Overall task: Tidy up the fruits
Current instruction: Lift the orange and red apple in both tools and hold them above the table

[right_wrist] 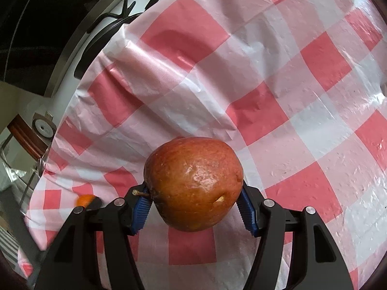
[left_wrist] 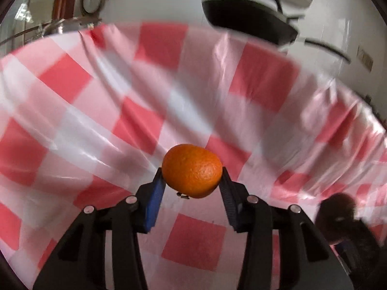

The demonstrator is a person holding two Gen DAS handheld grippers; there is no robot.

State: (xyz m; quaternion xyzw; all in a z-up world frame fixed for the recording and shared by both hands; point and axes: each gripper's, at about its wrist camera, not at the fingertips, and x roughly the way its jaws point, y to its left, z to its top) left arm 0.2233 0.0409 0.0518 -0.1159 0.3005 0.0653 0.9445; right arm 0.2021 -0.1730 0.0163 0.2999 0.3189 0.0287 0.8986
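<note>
L gripper is clamped on a small orange: both blue pads press its sides, fruit lifted clear of the red/white checked cloth below, w/ a small dark bit at its underside. The cloth is blurred in this view, wrinkled & glossy like plastic. Behind the cloth edge a white surface w/ a dark pan-like shape, too blurred to name. At lower right a dark fuzzy blob, the apple seen from its shaded side, prob. w/ the other tool under it. R gripper grips a reddish-brown apple between its ribbed blue pads, stem pointing left by the left pad, a pale nick low on the skin; apple held above the cloth. In the R view the orange shows as a small blurred spot at far left near the cloth's edge. Beyond the cloth at upper left, a black grate on a white top
</note>
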